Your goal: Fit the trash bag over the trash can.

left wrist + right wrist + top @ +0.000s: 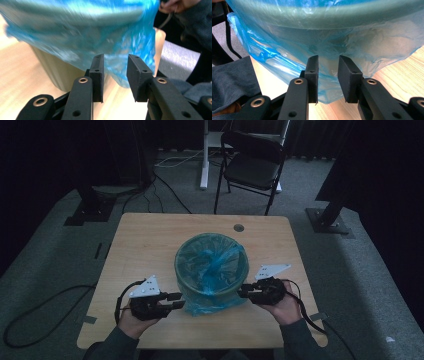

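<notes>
Nearest me, my left gripper (176, 300) and right gripper (242, 292) lie level in my hands on the pale wood-grain table (145, 235), their matte black jaws parted with nothing pinched. Between them, mid-table, stands the round bin (211, 270). It is wrapped in a thin, crinkled, translucent blue bag (287, 52) whose loose hem drapes down its wall, and each gripper's jaws point at that hem from its own side.

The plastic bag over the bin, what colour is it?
The plastic bag is translucent blue, clearest in the right gripper view.
</notes>
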